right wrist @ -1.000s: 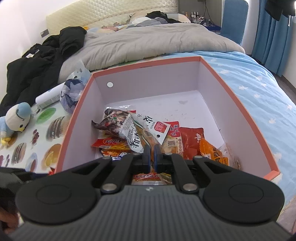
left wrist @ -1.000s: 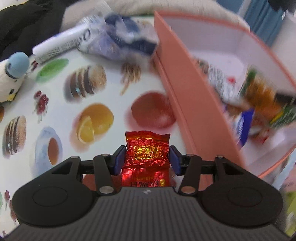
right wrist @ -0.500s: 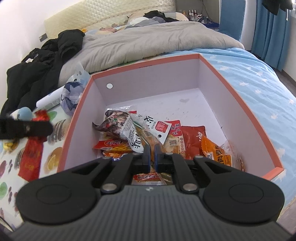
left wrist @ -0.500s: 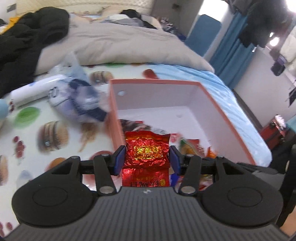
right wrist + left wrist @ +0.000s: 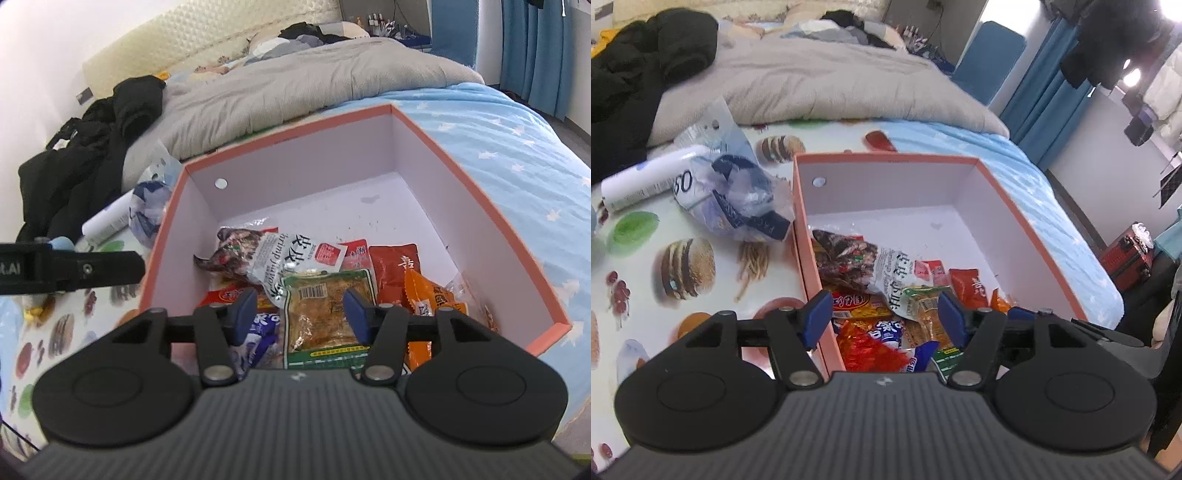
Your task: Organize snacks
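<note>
Hovering over the near left corner of the box, the left gripper had its jaws opening, with nothing pinched; its blue pads stood clear of everything; the red foil packet lay below them in the box, against the left wall, beside a blue-and-white packet; the right gripper, over the box's near edge, also had its jaws opening; a green-edged tofu packet showed between its pads, lying on the pile, apart from either pad as far as could be told; other snacks filled the near half of the box: a shrimp packet with a dark clear end, a red packet, an orange packet; the far half of the box floor was bare white; the box, salmon outside and white inside, sat on a food-print cloth on the bed, next to a blue star sheet; left of the box lay a crumpled plastic bag and a white tube; behind were a grey quilt and black clothes; the left gripper showed in the right wrist view as a black bar at left.
</note>
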Tool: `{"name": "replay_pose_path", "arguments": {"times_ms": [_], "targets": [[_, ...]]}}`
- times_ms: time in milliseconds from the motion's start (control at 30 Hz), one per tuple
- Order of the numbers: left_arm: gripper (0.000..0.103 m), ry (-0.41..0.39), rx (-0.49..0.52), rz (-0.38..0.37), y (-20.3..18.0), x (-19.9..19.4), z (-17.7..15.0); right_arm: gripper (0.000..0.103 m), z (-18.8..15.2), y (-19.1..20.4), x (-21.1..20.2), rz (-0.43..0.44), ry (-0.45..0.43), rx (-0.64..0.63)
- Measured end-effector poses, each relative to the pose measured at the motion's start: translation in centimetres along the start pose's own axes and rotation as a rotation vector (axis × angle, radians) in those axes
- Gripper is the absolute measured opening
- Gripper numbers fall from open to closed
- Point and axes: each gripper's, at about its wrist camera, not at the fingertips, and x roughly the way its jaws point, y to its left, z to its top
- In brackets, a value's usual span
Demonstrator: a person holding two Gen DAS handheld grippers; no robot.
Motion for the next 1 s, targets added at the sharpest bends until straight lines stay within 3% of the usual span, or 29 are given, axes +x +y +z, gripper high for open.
{"name": "replay_pose_path", "arguments": {"times_ms": [400, 667, 1000], "targets": [[0.068, -0.149, 0.072, 0.002, -2.8, -13.0, -2.5, 0.055, -0.1, 2.9, -10.5, 0.018, -0.164, -0.026], [0.068, -0.207, 0.093, 0.007, -3.7, -20.9, -7.6, 0.055, -3.0, 4.8, -19.4, 0.014, -0.275, -0.018], [0.068, -0.282, 0.107, 0.023, -5.2, -27.8, -13.0, 0.055, -7.2, 5.9, -26.2, 0.016, -0.344, -0.029]]}}
